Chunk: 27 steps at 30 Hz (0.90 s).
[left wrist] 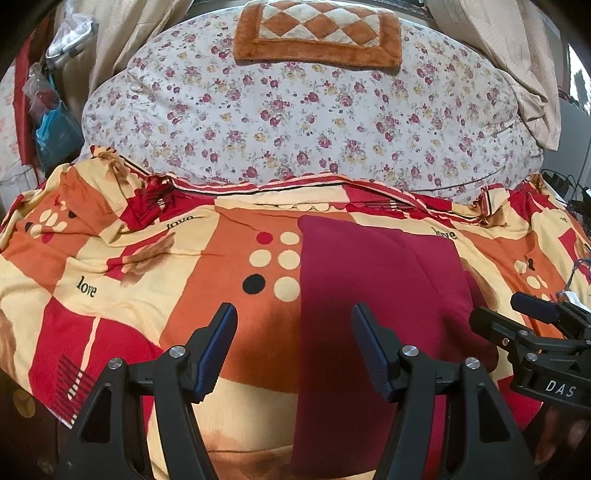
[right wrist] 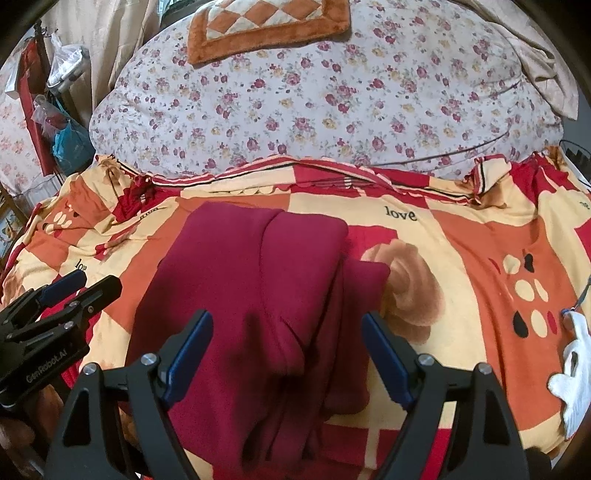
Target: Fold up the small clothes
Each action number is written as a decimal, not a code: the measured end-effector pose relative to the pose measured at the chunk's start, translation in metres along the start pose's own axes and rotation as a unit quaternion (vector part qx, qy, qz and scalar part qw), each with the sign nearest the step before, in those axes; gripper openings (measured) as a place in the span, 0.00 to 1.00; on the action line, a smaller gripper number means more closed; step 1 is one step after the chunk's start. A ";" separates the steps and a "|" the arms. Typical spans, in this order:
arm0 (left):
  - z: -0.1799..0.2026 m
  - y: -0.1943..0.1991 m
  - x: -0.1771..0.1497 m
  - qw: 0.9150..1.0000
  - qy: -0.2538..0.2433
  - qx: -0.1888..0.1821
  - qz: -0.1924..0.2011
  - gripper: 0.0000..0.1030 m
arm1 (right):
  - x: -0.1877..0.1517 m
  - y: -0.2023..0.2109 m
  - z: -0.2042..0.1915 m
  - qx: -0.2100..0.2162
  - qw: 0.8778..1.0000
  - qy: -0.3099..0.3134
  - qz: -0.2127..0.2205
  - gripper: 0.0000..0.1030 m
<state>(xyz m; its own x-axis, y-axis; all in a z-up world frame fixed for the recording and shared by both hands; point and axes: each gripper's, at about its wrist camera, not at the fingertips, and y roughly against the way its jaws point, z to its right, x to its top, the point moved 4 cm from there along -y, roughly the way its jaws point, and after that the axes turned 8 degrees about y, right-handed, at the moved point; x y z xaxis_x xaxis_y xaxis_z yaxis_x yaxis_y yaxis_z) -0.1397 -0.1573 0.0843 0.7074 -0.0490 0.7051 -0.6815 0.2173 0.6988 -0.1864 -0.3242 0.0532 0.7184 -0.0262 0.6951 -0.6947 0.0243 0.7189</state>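
Orange, red and cream patchwork bedspread (left wrist: pixel 155 258), one in number, covers the near half of the bed and serves as the folding surface. Beyond it, toward twelve o'clock, lies one white quilt with small flowers (left wrist: pixel 295 122), and on that quilt one brown diamond-patterned mat (left wrist: pixel 317 33).

One dark red garment (right wrist: pixel 251 295) lies flat on the bedspread, already doubled lengthwise, with a narrower layer showing along its three o'clock edge. Its long axis runs from six to twelve o'clock in both wrist views. One small white cloth item (right wrist: pixel 572 373) lies well apart, at four o'clock in the right wrist view.

Two grippers are present. The right gripper (right wrist: pixel 286 354) hovers directly over the near part of the garment, jaws spread wide and grasping nothing. The left gripper (left wrist: pixel 293 347) is likewise spread and empty, straddling the garment's nine o'clock edge, its right finger above the cloth and its left finger above bare bedspread.

Judgement: the right gripper is the nearer to the garment's middle. A crosswise fold would carry the near end toward twelve o'clock, along the long axis.
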 end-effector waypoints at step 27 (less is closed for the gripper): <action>0.003 -0.025 0.009 1.000 -0.006 -0.005 -0.018 0.42 | 0.013 -0.024 -0.001 0.006 1.000 -0.001 -0.016 0.83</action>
<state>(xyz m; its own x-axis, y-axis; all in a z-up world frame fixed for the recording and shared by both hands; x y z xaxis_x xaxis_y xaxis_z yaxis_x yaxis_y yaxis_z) -0.1167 -0.1662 0.0732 0.7294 -0.0678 0.6807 -0.6535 0.2252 0.7226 -0.1606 -0.3238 0.0447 0.7405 -0.0288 0.6714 -0.6714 0.0124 0.7410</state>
